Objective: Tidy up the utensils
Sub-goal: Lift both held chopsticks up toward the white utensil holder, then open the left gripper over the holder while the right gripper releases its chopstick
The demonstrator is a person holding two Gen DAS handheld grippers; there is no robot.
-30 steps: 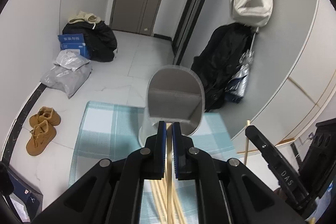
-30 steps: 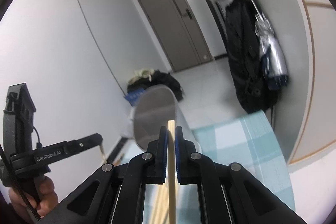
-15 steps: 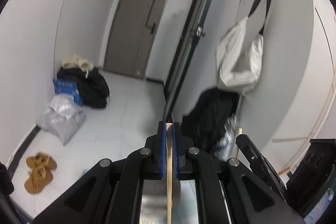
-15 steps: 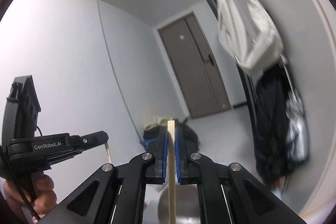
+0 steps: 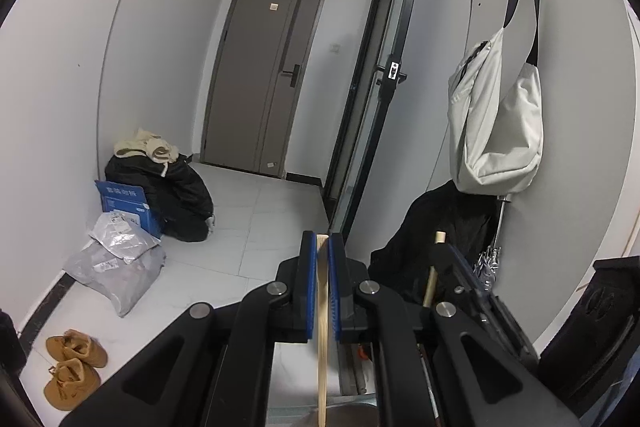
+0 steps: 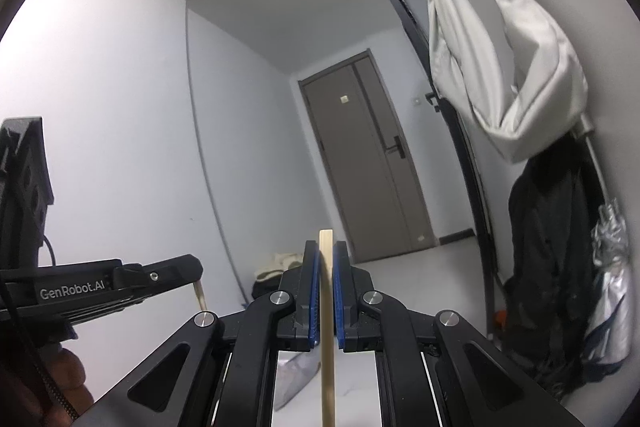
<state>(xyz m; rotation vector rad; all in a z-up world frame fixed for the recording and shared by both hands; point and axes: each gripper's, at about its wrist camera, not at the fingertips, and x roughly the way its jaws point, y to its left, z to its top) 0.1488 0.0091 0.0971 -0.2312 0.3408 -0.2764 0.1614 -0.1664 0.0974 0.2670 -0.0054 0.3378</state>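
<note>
My left gripper (image 5: 322, 247) is shut on a pale wooden chopstick (image 5: 322, 327) that runs down between its blue pads, held high in the air. My right gripper (image 6: 326, 255) is shut on a second wooden chopstick (image 6: 327, 327) whose flat end sticks up just past the fingertips. In the left wrist view the right gripper (image 5: 460, 267) shows at right with its chopstick end (image 5: 439, 239). In the right wrist view the left gripper (image 6: 160, 273) shows at left with its chopstick (image 6: 199, 295). A metal container edge (image 5: 352, 371) shows low between the fingers.
A grey door (image 5: 264, 75) stands ahead, with a glass door (image 5: 376, 99) to its right. A white bag (image 5: 496, 131) hangs on the right wall above dark coats (image 5: 440, 239). Bags and a blue box (image 5: 124, 203) and tan shoes (image 5: 72, 367) lie on the floor.
Both grippers have lifted and tilted upward with their chopsticks; the metal container and checked cloth that filled the lower view have dropped almost out of sight.
</note>
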